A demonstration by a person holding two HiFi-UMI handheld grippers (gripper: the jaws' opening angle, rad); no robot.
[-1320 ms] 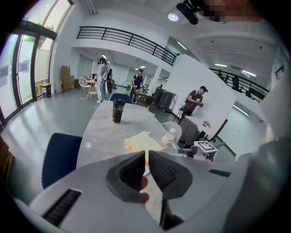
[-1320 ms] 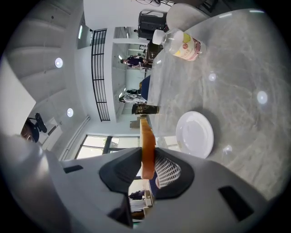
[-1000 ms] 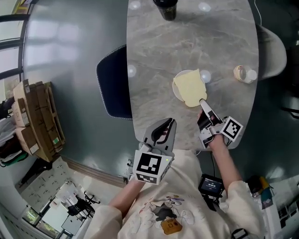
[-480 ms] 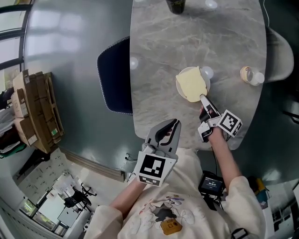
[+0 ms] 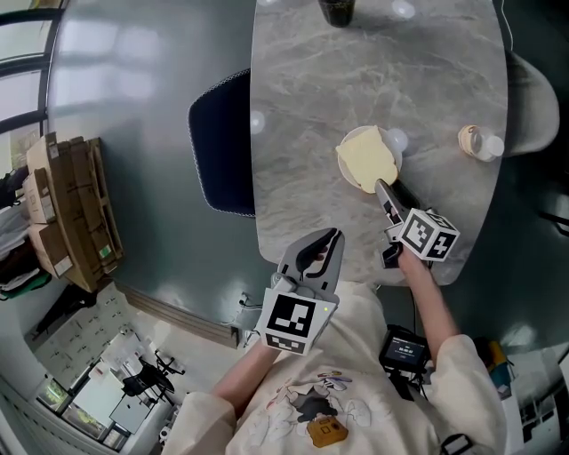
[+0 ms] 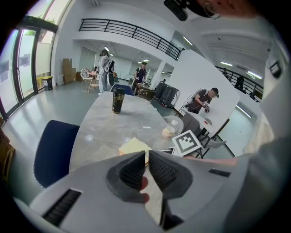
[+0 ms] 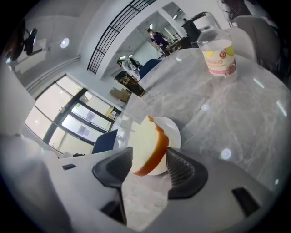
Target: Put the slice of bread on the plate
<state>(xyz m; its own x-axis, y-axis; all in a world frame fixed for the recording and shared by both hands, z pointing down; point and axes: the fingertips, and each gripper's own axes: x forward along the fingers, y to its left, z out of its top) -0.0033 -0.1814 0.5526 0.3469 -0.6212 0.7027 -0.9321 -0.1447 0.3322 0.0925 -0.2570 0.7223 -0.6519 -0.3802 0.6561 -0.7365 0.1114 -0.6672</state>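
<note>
The slice of bread [image 5: 364, 160] is pale with a brown crust and lies on the small white plate [image 5: 396, 163] near the table's middle. In the right gripper view the bread [image 7: 144, 145] leans tilted over the plate [image 7: 173, 129], its near end between the jaws. My right gripper [image 5: 384, 189] has just been opening its jaws, which stand wider than the slice is thick and do not press on it. My left gripper [image 5: 331, 236] hangs shut at the table's near edge, with nothing between its pads [image 6: 136, 169].
The grey marble table [image 5: 373, 80] carries a small sealed cup [image 5: 476, 142] at the right and a dark tall cup [image 5: 336, 9] at the far end. A blue chair [image 5: 222, 147] stands at the table's left side and a grey chair [image 5: 526, 98] at its right.
The right gripper came down with the bread onto the plate, rolled its wrist, and its jaws widened. The left gripper sank a little, still shut.
</note>
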